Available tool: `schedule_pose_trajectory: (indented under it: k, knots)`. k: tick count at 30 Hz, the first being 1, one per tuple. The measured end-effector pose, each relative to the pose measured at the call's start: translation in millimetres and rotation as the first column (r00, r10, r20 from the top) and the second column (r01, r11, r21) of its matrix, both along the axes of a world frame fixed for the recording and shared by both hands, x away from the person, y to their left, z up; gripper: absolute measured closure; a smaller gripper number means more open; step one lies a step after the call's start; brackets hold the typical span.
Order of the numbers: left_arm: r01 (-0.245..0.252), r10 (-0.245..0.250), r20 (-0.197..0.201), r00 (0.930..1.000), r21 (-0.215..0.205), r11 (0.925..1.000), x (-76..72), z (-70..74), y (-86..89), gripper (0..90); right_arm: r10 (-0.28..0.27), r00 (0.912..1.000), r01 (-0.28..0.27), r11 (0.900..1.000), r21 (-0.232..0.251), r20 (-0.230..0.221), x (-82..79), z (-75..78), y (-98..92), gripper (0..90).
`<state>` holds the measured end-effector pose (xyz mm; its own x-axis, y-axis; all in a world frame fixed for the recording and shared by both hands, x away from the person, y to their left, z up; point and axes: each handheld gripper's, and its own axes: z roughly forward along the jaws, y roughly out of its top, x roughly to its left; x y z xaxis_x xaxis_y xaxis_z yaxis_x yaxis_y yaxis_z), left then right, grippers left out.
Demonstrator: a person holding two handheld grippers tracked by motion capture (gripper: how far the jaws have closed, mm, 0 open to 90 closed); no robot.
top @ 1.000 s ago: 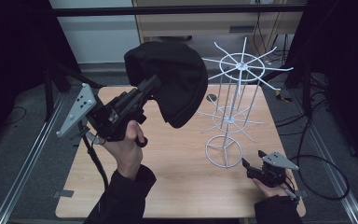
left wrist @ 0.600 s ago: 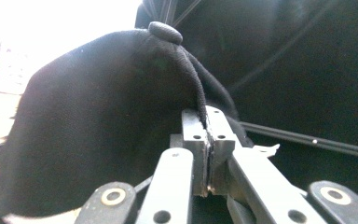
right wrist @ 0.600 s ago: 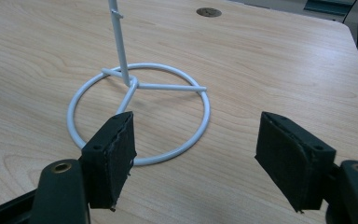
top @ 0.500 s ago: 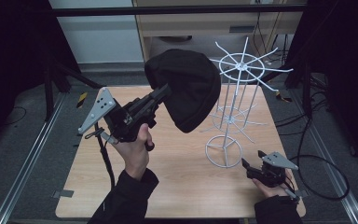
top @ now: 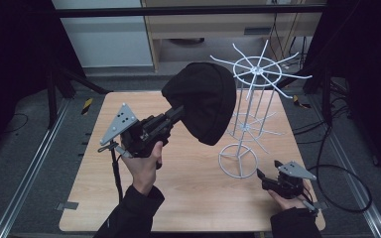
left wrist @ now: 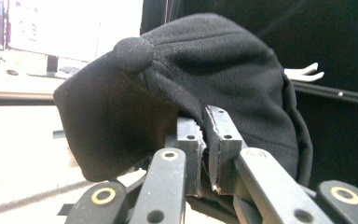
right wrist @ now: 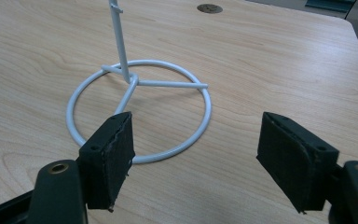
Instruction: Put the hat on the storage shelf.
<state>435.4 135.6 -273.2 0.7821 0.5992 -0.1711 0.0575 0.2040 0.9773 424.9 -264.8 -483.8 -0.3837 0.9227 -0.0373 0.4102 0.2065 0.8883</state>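
While the black cap (top: 206, 101) is clamped at its edge in the left claw (left wrist: 204, 140) and held above the bench (top: 193, 198), the white wire rack (top: 253, 99) is found just beyond the cap, nearer this claw. The right claw (right wrist: 196, 154) is rested spread wide, with nothing gripped, before the rack's base ring.

The left gripper (top: 177, 114) is a black, blocky tool with linked arms behind its two jaws; brass-ringed pivots (left wrist: 103, 196) and plain screw holes dot those arms. The pads (left wrist: 221, 140) at the fingertips are dark, with worn, pale, frayed edges. Behind the fingers sits a grey three-cornered plate (top: 119, 122) pierced by small holes, and a black cable (top: 115, 168) hangs below it. The right gripper (top: 261, 174) is built alike, with its own grey plate (top: 295, 169); its pads (right wrist: 114, 154) are thick black blocks, rough at the rims. Both of the person's sleeves (top: 129, 215) are dark.
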Motion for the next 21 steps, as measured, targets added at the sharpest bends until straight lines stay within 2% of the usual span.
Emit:
schedule_pose_trajectory:
  k: [3,14,21]
  knots:
    - [-0.002,0.002,-0.012,0.9999,0.035,0.9994,2.3,-6.9,-3.2,83.3,0.001,1.0000,-0.001,1.000,0.002,-0.002,0.1,-0.2,0.0,26.8]
    - [0.010,-0.005,-0.041,0.9991,0.119,0.9928,7.4,-21.9,-16.7,79.7,0.002,1.0000,-0.002,1.000,-0.008,0.000,0.6,-0.8,0.0,26.2]
    - [0.012,-0.006,-0.039,0.9992,0.149,0.9888,6.9,-24.8,-14.9,70.0,0.003,1.0000,-0.003,1.000,-0.011,0.001,0.7,-1.1,-0.2,25.9]
